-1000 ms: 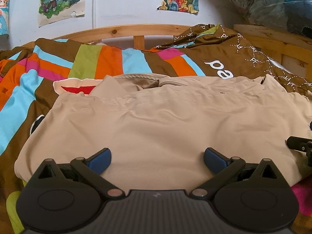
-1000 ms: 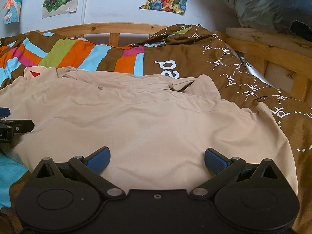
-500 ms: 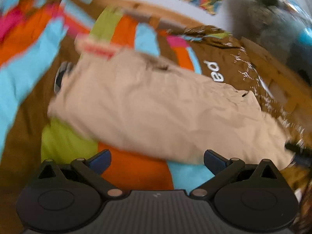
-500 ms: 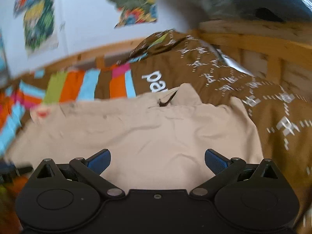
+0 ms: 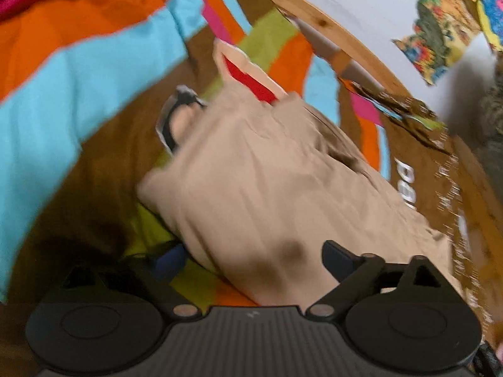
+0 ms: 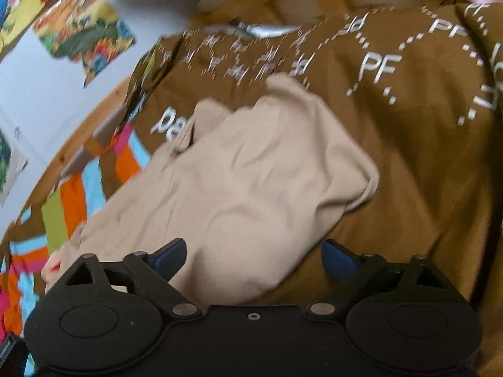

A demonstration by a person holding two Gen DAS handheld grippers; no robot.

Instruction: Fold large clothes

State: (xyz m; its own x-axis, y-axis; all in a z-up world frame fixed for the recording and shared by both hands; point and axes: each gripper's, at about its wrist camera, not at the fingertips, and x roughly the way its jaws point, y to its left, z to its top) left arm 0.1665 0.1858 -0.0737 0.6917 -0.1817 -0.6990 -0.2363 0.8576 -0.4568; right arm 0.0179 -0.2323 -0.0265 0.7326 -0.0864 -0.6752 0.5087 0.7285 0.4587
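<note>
Both views have rolled since a second ago: the left wrist view now tilts clockwise, the right wrist view anticlockwise, so the bed frame runs diagonally in each. The left hand-held gripper, formerly over the middle of the beige garment, now sits at its near left corner, with striped bedding showing beneath its left finger. The right hand-held gripper now straddles the garment's near right corner, its right finger over brown bedding. The jaws of both have just been closing slightly; neither pinches cloth.
</note>
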